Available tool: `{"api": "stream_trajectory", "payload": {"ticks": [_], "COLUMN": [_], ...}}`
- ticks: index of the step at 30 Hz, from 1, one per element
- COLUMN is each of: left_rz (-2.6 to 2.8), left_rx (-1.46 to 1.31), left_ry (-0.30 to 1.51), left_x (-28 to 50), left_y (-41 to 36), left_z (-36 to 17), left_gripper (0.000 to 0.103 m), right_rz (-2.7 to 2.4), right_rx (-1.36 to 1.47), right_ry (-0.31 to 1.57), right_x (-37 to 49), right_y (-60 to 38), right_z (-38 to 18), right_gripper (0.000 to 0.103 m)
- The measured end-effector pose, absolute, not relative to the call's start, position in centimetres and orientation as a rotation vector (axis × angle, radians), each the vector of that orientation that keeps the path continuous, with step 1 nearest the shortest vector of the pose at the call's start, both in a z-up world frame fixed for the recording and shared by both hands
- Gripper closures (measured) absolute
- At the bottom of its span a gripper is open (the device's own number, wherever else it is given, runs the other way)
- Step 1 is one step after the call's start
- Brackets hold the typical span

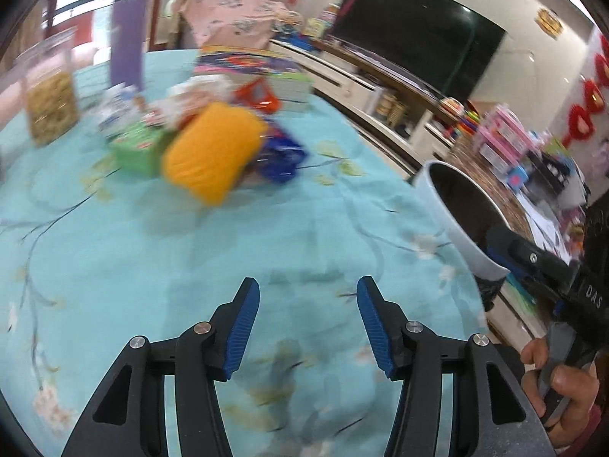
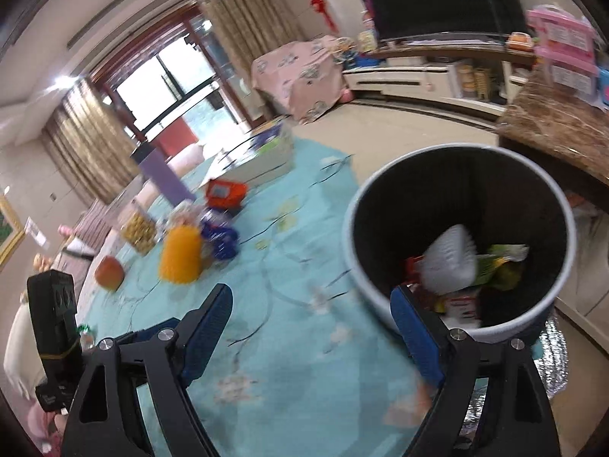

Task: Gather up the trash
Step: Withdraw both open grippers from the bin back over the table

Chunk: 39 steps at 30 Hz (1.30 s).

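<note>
Turquoise cloth covers the worktop (image 1: pixel 152 247), where both grippers, left (image 1: pixel 308 316) and right (image 2: pixel 312 327), hang with jaws apart and empty, the bin (image 2: pixel 354 228) already holding wrappers, so next comes reaching for the blue wrapper (image 1: pixel 281 156) beside the yellow roll (image 1: pixel 209 148).

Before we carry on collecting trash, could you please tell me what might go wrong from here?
1. The bin stands at the edge of the table; the open right gripper beside it might nudge it off.
2. The wrappers lie tight against the yellow roll, so the open left gripper could grab the wrong item.
</note>
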<state>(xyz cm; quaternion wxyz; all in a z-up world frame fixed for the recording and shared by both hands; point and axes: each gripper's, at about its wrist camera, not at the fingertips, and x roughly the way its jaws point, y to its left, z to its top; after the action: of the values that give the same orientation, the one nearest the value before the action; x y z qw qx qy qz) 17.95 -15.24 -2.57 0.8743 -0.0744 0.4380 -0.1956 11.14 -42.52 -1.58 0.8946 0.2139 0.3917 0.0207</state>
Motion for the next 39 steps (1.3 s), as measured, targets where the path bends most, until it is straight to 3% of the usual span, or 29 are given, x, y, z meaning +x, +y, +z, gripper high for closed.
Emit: {"api": "stream_trajectory", "payload": {"ticks": [6,18,35,36,37,39], "left_rz": [-0.315,-0.251,-0.328,-0.331,-0.34,-0.375], "left_rx": [-0.181,-0.169,-0.089,-0.081,-0.074,-0.078], "left_ry": [0.909,0.885,0.809,0.81,0.814,0.845], "left_x": [16.5,16.1,23.7,24.2,24.6,25.5], "left_y": [-12.0,-10.0,-12.5,-12.7,-12.9,-13.0], "left_z": [-2.5,-2.0,-2.7,-3.0,-3.3,-4.1], "left_gripper": [0.036,0.034,0.033,0.035,0.045,0.074], "right_rz": [0.115,0.202,0.208,0.206,0.203,0.2], "right_rx": [0.406,0.37,0.235,0.244,0.256,0.271], "right_ry": [0.837,0.861,0.796,0.799,0.805,0.814], "right_x": [11.8,13.5,17.5,17.8,18.1,18.6], "right_y": [-39.2,-36.1,-35.8,-36.0,-36.2,-36.4], "right_z": [-2.6,-4.3,-4.1,-4.2,-4.4,-4.7], "right_gripper": [0.008,0.007,0.007,0.007,0.007,0.008]}}
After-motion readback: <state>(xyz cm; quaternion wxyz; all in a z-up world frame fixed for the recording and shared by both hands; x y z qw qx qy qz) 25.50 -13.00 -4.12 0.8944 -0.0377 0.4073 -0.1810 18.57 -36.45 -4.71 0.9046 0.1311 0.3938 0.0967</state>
